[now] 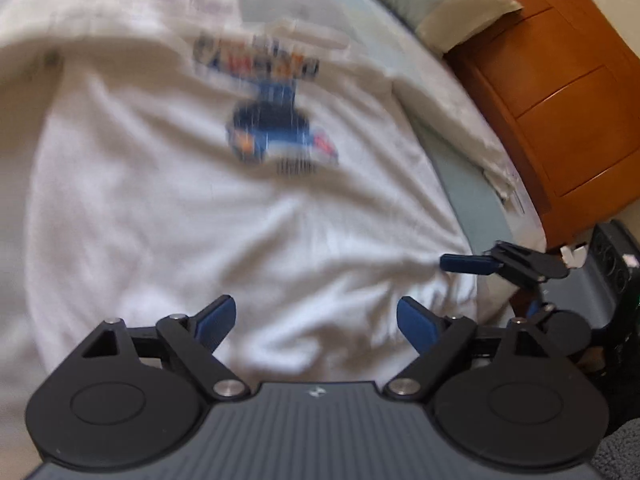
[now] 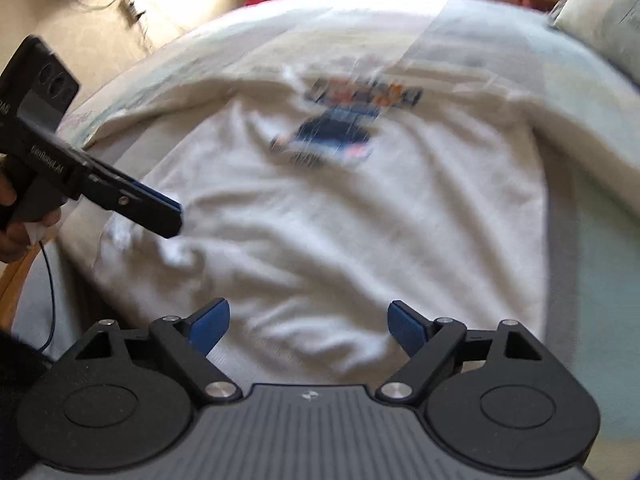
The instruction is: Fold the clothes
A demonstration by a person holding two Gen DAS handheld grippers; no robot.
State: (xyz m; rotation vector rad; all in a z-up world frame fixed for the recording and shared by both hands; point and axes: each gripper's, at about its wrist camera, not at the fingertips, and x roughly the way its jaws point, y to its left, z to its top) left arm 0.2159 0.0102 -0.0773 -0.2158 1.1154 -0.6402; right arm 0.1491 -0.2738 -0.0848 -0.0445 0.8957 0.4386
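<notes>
A white T-shirt (image 1: 200, 208) with a blue and orange print (image 1: 272, 128) lies spread flat on a bed, front up; it also shows in the right wrist view (image 2: 340, 220). My left gripper (image 1: 316, 320) is open and empty above the shirt's lower hem area. My right gripper (image 2: 308, 322) is open and empty above the hem too. In the left wrist view the right gripper (image 1: 472, 263) shows at the shirt's right edge. In the right wrist view the left gripper (image 2: 172, 220) shows at the shirt's left edge. Both views are motion-blurred.
The bed (image 2: 592, 240) has a pale blue-grey sheet. A pillow (image 1: 440, 4) lies at its head. A wooden cabinet (image 1: 560, 100) stands close beside the bed. A wall with a cable and socket (image 2: 132, 8) is beyond the far side.
</notes>
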